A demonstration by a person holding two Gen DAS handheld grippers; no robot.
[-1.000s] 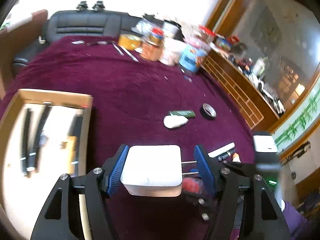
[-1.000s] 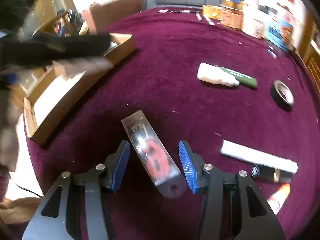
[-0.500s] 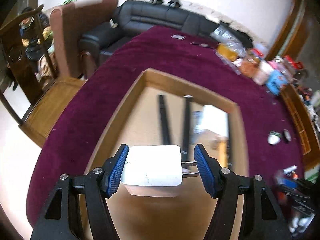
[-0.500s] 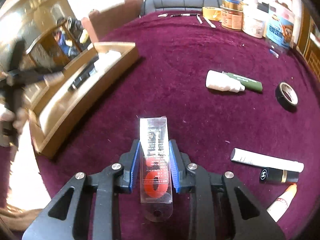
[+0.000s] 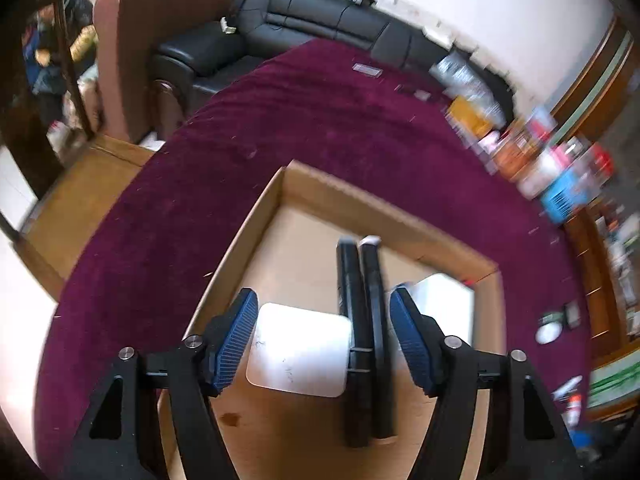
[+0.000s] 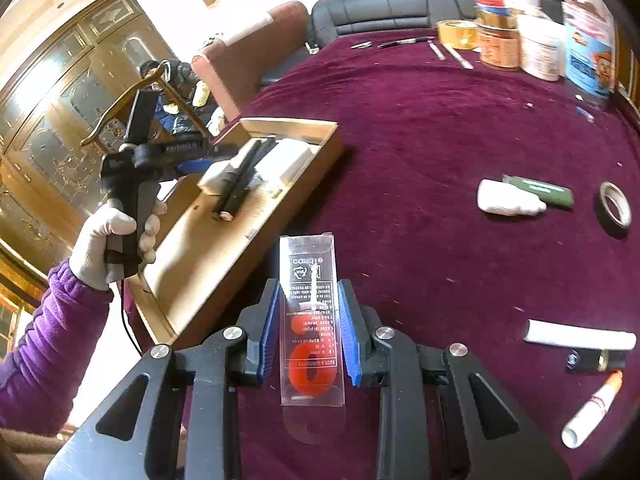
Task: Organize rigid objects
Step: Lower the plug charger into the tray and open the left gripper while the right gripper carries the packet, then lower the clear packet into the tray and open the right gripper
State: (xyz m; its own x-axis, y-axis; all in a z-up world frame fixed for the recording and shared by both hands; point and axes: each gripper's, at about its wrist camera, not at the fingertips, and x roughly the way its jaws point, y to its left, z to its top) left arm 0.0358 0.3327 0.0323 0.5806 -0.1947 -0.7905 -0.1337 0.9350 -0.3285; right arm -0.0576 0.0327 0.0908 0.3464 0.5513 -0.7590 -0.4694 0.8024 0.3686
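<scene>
i've got the cardboard box (image 6: 296, 184) as my anchor on the table (image 6: 420, 128). inside it, the white block (image 5: 298, 350) lies just left of the two black sticks (image 5: 362, 308). right of the box sit the squeeze bottle (image 6: 508, 199) and tape roll (image 6: 616, 208); jars (image 6: 500, 46) stand far behind.

Premises: a home living room. Evidence: black leather sofa (image 5: 320, 20) along the white wall, brown armchair (image 5: 132, 40) beside it, gilt glass-fronted cabinet (image 6: 60, 92), large table under burgundy cloth (image 6: 420, 140) bearing food tins and jars (image 6: 520, 40).
</scene>
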